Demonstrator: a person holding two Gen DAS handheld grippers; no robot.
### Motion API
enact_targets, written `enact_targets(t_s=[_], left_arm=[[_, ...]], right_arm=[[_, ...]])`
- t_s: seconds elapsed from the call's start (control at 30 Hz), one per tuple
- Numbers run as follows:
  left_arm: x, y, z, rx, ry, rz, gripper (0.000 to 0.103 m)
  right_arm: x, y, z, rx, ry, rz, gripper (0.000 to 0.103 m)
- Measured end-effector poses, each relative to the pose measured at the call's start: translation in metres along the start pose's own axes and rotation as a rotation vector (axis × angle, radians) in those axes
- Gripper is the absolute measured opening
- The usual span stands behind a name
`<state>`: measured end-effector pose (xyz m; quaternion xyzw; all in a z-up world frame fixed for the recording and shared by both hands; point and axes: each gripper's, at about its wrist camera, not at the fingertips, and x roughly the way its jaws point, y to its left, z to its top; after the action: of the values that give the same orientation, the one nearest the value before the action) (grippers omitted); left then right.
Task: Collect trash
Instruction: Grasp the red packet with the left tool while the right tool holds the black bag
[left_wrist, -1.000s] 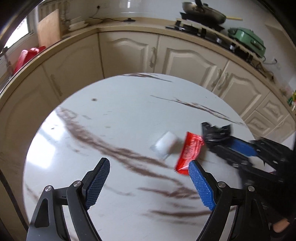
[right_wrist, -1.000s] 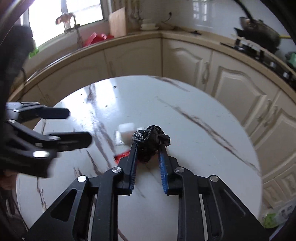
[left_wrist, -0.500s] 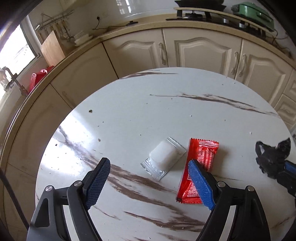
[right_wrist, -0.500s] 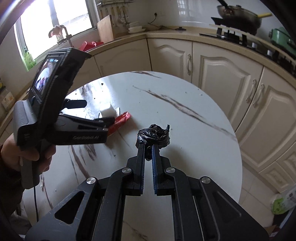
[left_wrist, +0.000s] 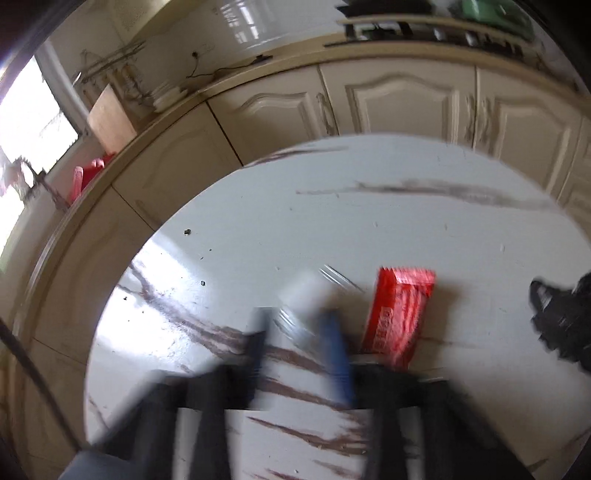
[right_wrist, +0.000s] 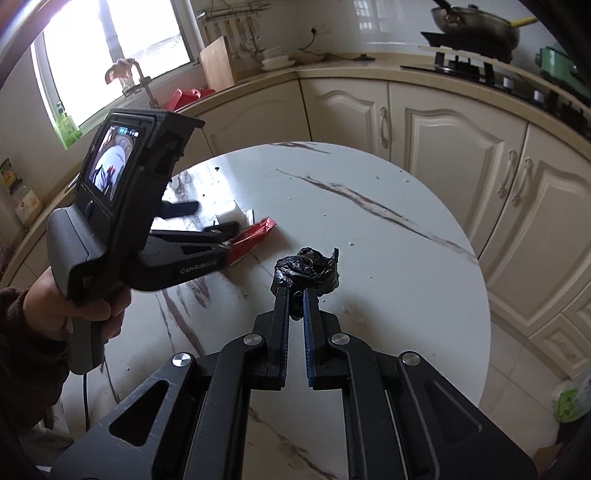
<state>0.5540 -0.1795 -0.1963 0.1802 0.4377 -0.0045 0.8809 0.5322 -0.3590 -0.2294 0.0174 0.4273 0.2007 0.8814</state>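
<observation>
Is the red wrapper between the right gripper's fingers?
No, the right gripper holds a crumpled black bag; the red wrapper lies on the table.

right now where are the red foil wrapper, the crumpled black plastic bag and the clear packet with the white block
red foil wrapper (left_wrist: 400, 314): left wrist view, middle of its printed face
crumpled black plastic bag (right_wrist: 308, 271): right wrist view, top of the wad
clear packet with the white block (left_wrist: 308, 295): left wrist view, white block

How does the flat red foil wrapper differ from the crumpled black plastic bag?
The flat red foil wrapper lies stretched out on the white marble table, in no grip; the crumpled black plastic bag is a tight wad, pinched by the right gripper. The wrapper is bright and long; the bag is dark and lumpy. Both are thin, light packaging trash.
</observation>
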Motion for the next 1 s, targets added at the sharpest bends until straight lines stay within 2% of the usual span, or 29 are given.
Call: enact_targets(t_s=[0.07,0.1,0.2,0.3,0.4,0.47,0.5,0.6,0.63,0.83,0.9,1.0], left_arm=[[-0.002,-0.008,-0.005,0.042,-0.023,0.035,0.000],[-0.004,-0.009,-0.006,0.040,-0.022,0.019,0.000],[-0.010,0.001,-0.008,-0.024,0.008,-0.123,0.000],[-0.020,0.009,-0.011,-0.050,-0.026,-0.123,0.000],[-0.021,0.019,-0.012,-0.105,0.005,-0.188,0.004],[-0.022,0.024,-0.011,-0.142,0.006,-0.188,0.005],[-0.020,0.025,-0.009,-0.140,0.020,-0.191,0.011],[-0.011,0.023,0.001,-0.130,0.043,-0.221,0.048],[-0.009,0.021,0.001,-0.128,0.039,-0.220,0.051],[0.001,0.018,0.013,-0.111,0.053,-0.226,0.050],[-0.003,0.020,0.015,-0.128,0.045,-0.268,0.051],[-0.004,0.024,0.020,-0.161,0.044,-0.282,0.057]], right_arm=[[-0.005,0.002,-0.002,0.003,-0.006,-0.002,0.008],[-0.007,0.002,-0.003,0.003,-0.006,0.000,0.008],[-0.016,0.004,-0.008,0.001,-0.007,-0.002,0.008],[-0.027,0.005,-0.012,-0.001,-0.015,-0.006,0.008],[-0.037,0.004,-0.016,0.006,-0.021,-0.007,0.008],[-0.042,0.001,-0.019,0.025,-0.029,0.008,0.008],[-0.043,0.000,-0.021,0.030,-0.030,0.013,0.008],[-0.044,-0.002,-0.024,0.036,-0.028,0.014,0.008],[-0.042,-0.004,-0.024,0.040,-0.024,0.015,0.008],[-0.033,-0.014,-0.026,0.054,-0.010,0.017,0.008],[-0.030,-0.018,-0.025,0.060,-0.008,0.018,0.008],[-0.029,-0.019,-0.024,0.064,-0.014,0.021,0.008]])
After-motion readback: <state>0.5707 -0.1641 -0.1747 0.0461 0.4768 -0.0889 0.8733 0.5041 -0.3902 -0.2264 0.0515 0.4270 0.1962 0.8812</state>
